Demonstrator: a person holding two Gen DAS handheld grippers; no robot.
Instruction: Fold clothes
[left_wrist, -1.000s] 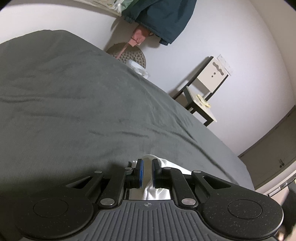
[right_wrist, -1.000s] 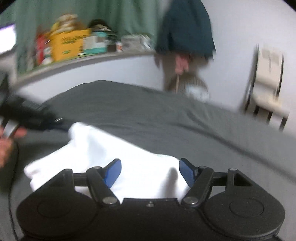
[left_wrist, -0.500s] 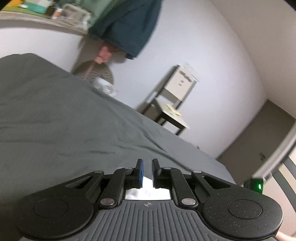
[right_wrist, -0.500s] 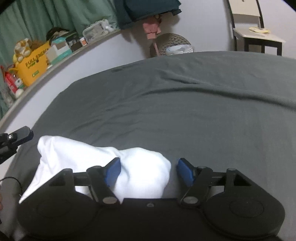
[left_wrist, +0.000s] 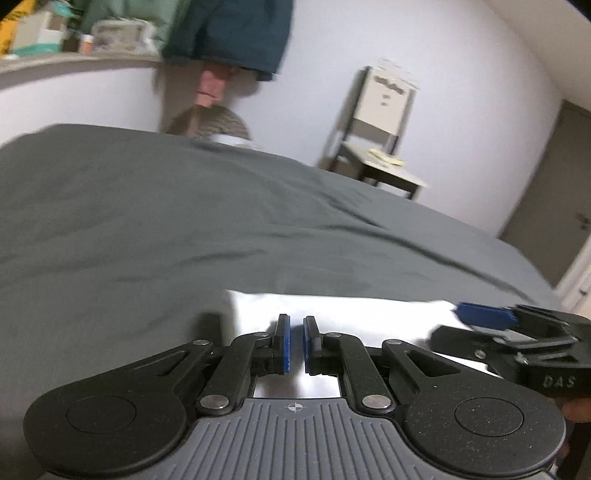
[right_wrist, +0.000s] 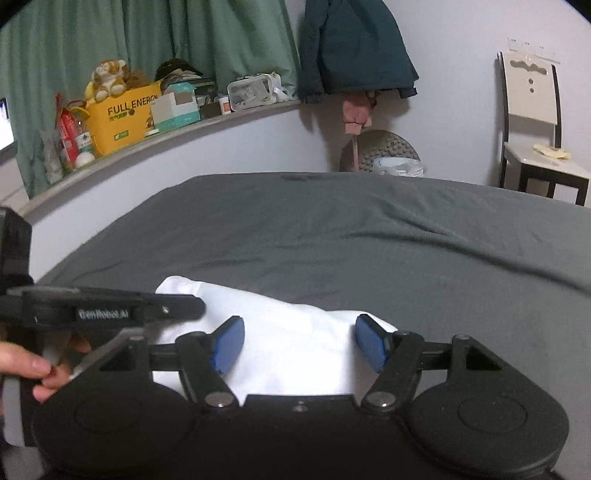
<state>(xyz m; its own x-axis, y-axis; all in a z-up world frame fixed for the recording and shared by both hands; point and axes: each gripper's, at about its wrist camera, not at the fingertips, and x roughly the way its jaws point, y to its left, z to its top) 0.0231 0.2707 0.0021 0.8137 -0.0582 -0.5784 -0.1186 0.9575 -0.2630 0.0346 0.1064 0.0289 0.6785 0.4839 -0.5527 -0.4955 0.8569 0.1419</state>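
Two grippers work over one white garment (right_wrist: 295, 332) lying on a grey bed (right_wrist: 332, 236), near its front edge. The left gripper (left_wrist: 296, 343) has its fingers drawn narrow, with only a thin slit between the blue pads; white cloth shows behind and below them, but whether a layer is pinched cannot be told. The right gripper (right_wrist: 299, 341) has its fingers spread wide, the cloth lying between and beneath them, nothing held. The garment's long axis runs side to side, across both pairs of fingers. Both grippers sit at its near edge, the left toward its left end. The right wrist view shows the garment's rumpled upper surface and far outline; the left wrist view shows a straight far edge and one finger of the right gripper alongside.
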